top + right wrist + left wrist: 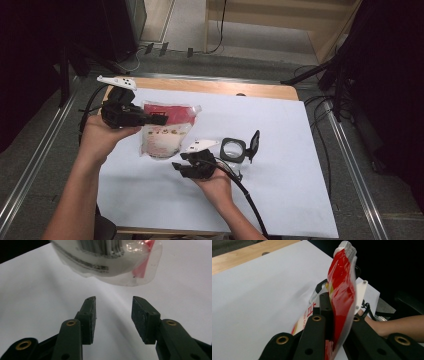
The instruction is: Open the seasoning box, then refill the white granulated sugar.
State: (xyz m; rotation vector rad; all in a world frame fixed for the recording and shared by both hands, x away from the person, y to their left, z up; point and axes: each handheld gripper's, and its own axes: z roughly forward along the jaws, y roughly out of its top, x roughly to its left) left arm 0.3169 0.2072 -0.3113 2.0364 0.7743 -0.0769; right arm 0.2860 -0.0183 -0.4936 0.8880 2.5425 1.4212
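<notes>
Left hand-held gripper clamped on red-and-white food pouch at ten o'clock of the white desk, right hand-held gripper jaws apart just below the pouch, clear-lidded black container at its three o'clock

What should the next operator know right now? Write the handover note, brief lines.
Left gripper: shut on the pouch, gripping its red top edge and holding it up over the white sheet.
Right gripper: open, holding nothing, jaws pointed at the pouch's bottom end.
Black container: on the sheet beside the right gripper, lid flipped open.
Done: pouch picked up.
Left: probably take the pouch's lower end with the right gripper.
</notes>
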